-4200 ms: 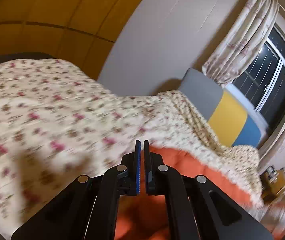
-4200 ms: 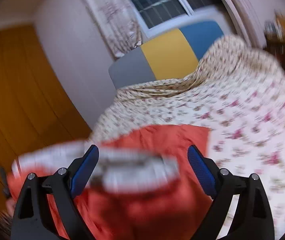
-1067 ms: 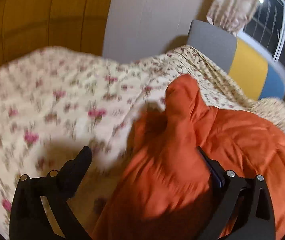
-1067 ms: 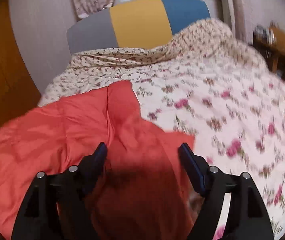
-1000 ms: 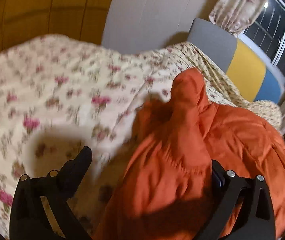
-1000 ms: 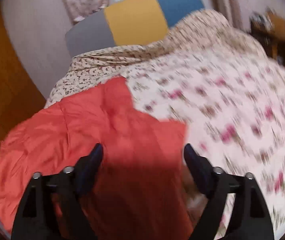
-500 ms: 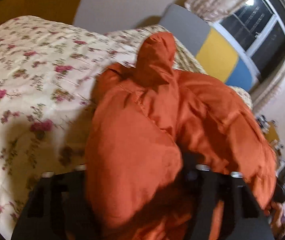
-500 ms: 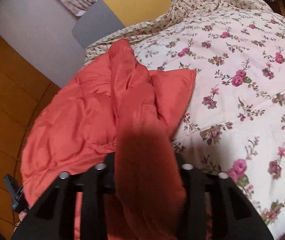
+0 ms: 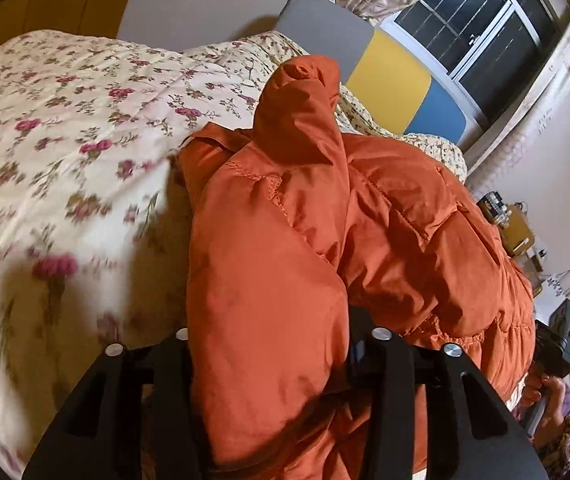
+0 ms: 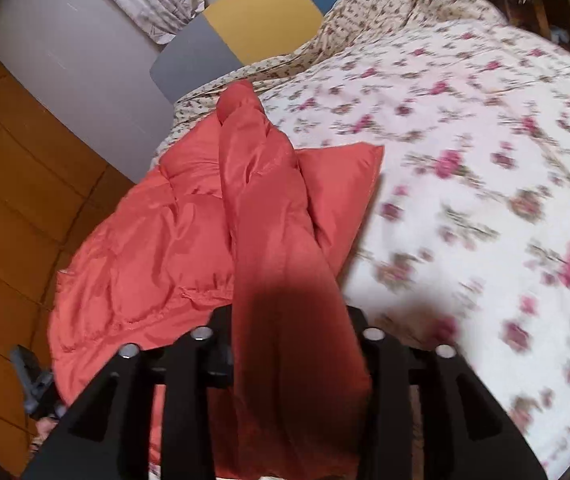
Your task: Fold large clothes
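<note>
A puffy orange down jacket [image 9: 385, 216] lies on a floral quilt [image 9: 65, 128]. In the left wrist view my left gripper [image 9: 273, 340] is shut on a thick fold of the jacket, which bulges up between its jaws and hides the fingertips. In the right wrist view the jacket [image 10: 173, 240] spreads to the left, and my right gripper [image 10: 289, 332] is shut on a long ridge of it that runs away toward the headboard. The fabric hides the pads there too.
The quilt [image 10: 485, 160] covers the bed to the right. A grey, yellow and blue headboard [image 10: 245, 28] stands at the far end under a curtained window [image 9: 477, 32]. Wooden wardrobe panels [image 10: 9, 184] line the left. Cluttered shelves [image 9: 517, 228] stand at the right.
Both grippers were open over the jacket a second ago. They have since closed on folds of it and lifted them, so the fabric now rises between the jaws.
</note>
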